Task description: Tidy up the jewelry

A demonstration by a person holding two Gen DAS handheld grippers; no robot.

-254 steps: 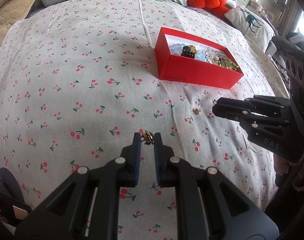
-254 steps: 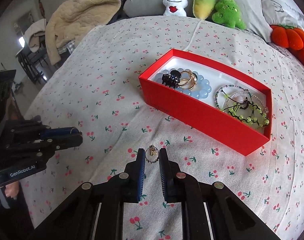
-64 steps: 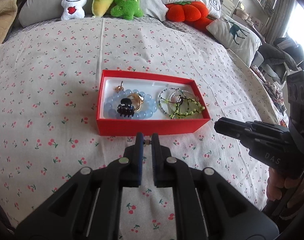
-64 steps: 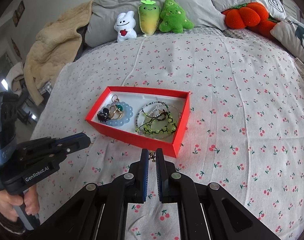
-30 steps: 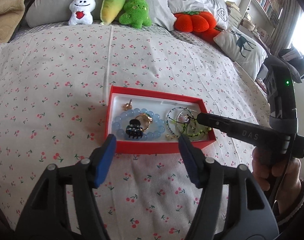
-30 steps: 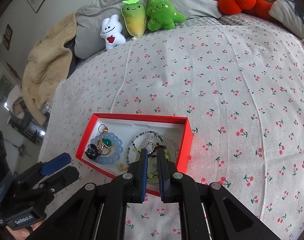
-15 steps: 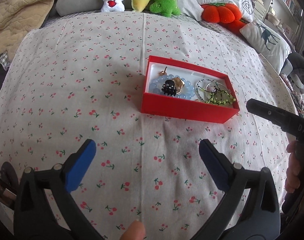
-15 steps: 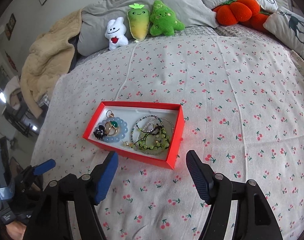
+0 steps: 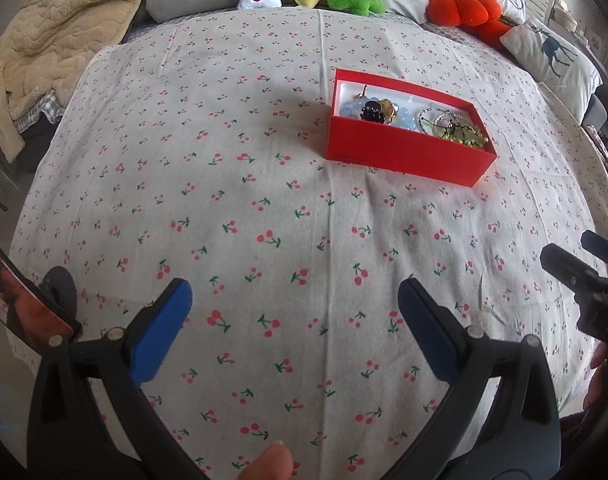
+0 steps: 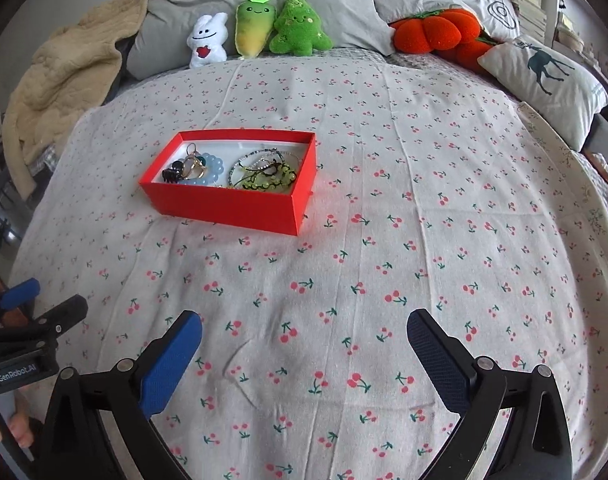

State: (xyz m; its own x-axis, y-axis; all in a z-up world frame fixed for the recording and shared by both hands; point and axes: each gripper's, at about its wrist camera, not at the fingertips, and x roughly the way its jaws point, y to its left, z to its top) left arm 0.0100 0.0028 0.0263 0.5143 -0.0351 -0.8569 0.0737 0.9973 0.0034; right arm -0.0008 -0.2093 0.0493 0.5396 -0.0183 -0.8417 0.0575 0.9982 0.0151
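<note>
A red box (image 9: 404,156) (image 10: 223,204) lies on the cherry-print bed sheet (image 9: 263,200). Inside it are a pale blue bead bracelet (image 10: 213,170), a black hair claw (image 10: 171,173), gold rings (image 10: 193,164) and green bead bracelets (image 10: 267,178). My left gripper (image 9: 291,292) stands wide open over bare sheet, well short of the box, with nothing between its fingers. My right gripper (image 10: 304,324) has its jaws opening wide, nothing between them, and is also well back from the box. Each gripper shows at the edge of the other's view: right gripper (image 9: 584,264), left gripper (image 10: 35,308).
Plush toys (image 10: 255,32) and an orange pumpkin cushion (image 10: 432,32) line the grey pillows at the head of the bed. A beige blanket (image 9: 55,32) is heaped at the left, a deer-print pillow (image 10: 544,72) at the right. A thumb tip (image 9: 269,460) shows at the bottom.
Both grippers have drawn back from the box, which now lies farther off. The right jaws went from shut over the box to wide apart; the left jaws spread wider.
</note>
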